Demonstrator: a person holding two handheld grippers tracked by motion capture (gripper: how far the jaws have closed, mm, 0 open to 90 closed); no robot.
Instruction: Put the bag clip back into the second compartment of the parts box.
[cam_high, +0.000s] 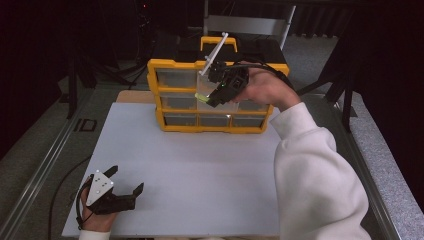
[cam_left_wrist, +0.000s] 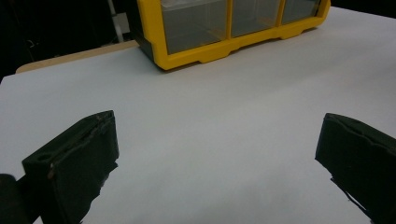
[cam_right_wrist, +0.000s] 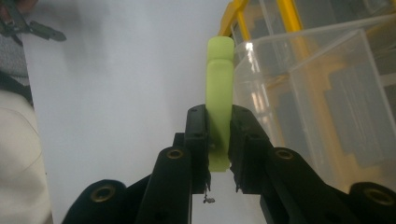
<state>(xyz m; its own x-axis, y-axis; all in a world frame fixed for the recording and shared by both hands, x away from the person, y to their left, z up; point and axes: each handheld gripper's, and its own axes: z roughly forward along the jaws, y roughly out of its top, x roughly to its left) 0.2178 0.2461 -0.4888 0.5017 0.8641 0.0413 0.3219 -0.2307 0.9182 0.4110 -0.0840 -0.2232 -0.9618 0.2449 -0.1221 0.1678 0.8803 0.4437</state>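
**Right gripper holds a pale green piece at the yellow drawer cabinet**

The right gripper (cam_high: 216, 92) is raised in front of the yellow plastic drawer cabinet with clear drawers (cam_high: 172, 65), which stands at the far side of the white table top (cam_high: 200, 170). In the right gripper view, its two black jaws are pressed together on a pale green, flat, elongated plastic piece with a rounded end (cam_right_wrist: 219, 93). The pads grip the piece near its lower end, and the rest sticks out beyond the fingertips. Just beside the piece, to its right in that view, stands a clear plastic drawer (cam_right_wrist: 322, 93), pulled out of the yellow frame; whether the piece touches its wall cannot be told. In the high view the green piece (cam_high: 201, 96) shows as a small bright spot at the gripper tip, level with the cabinet's middle row. The person's arm in a white sleeve (cam_high: 310, 175) reaches across the table from the lower right.

The left gripper (cam_high: 125, 187) rests low at the near left corner of the table top, well apart from the cabinet. Its jaws are spread wide, with bare white surface between them in the left gripper view.
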